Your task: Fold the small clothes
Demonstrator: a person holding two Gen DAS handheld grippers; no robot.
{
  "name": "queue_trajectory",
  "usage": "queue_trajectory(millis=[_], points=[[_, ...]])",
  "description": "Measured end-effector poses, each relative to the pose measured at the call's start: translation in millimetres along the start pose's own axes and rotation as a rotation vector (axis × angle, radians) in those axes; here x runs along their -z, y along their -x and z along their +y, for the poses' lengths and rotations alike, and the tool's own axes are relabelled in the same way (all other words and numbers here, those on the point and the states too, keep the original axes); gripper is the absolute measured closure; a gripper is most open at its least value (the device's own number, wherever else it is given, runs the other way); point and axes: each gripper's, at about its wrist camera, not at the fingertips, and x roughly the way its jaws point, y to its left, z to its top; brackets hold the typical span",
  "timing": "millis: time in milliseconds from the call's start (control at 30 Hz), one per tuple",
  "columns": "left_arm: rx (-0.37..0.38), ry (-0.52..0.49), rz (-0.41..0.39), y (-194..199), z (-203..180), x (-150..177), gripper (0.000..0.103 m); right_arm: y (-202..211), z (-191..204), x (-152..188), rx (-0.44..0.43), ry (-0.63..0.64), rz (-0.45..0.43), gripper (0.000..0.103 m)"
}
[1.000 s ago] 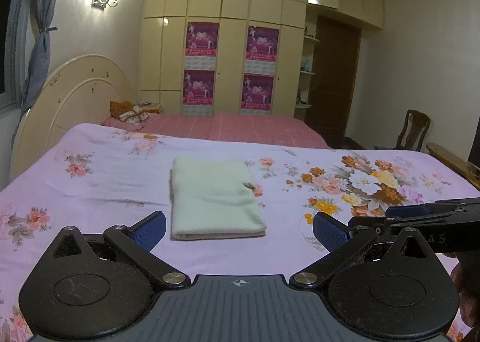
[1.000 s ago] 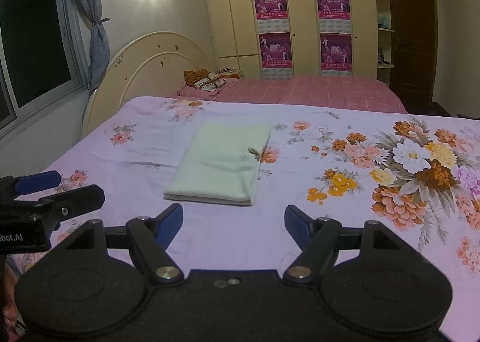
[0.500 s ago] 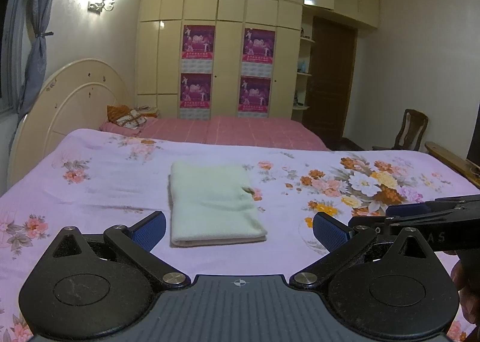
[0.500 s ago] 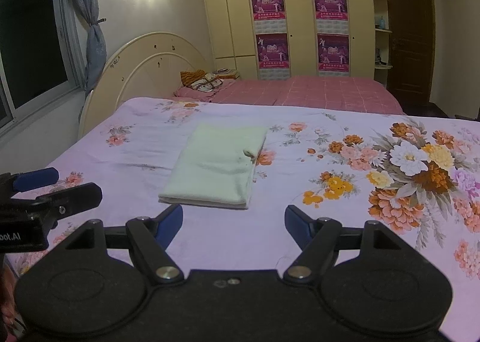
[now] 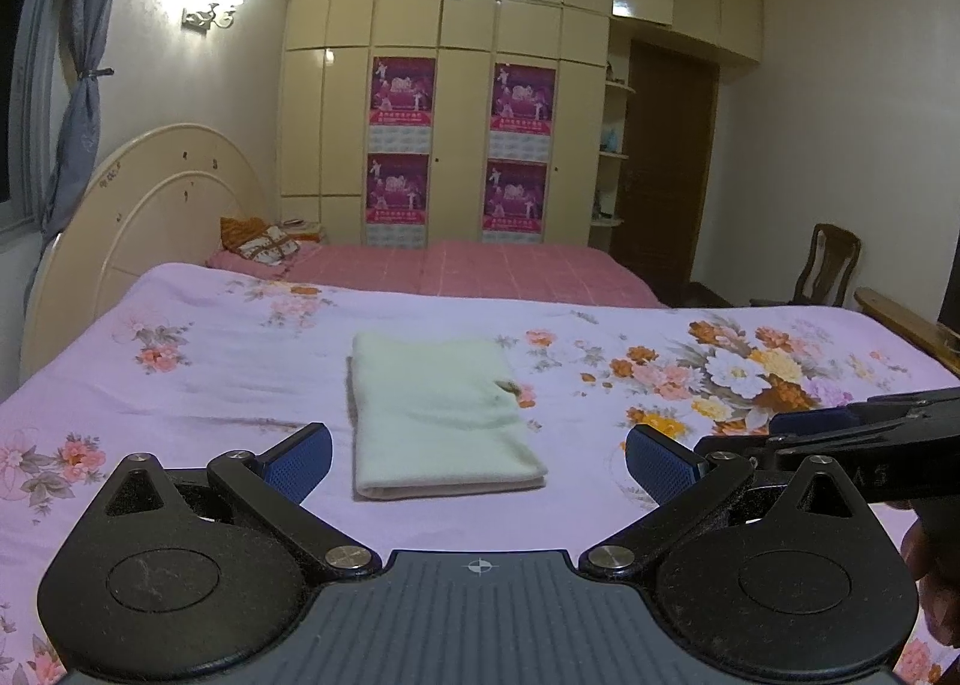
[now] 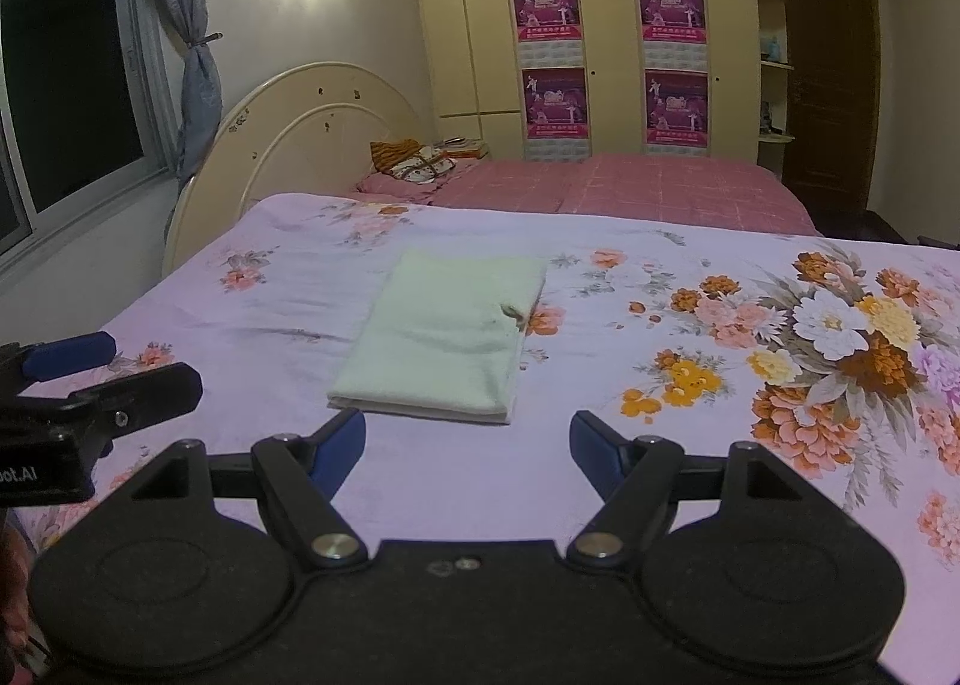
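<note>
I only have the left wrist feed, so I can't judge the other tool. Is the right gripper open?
Observer: Yes. The right gripper is open, with nothing between its fingers.
Operator: Where is the cloth from there?
Observer: The folded cloth lies flat on the bed just ahead of the gripper. It touches neither finger, and its near edge sits more toward the left finger.
Operator: Anything on that far left side?
Observer: A large window showing dark outside, with a tied curtain beside it.
</note>
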Motion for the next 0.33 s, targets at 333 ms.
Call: queue_trajectory(millis=[333], points=[[0.022,-0.004,0.0,-3.4,-1.7,2.1,0.0,0.2,0.6,0.2,0.004,0.001,0.002,0.029]])
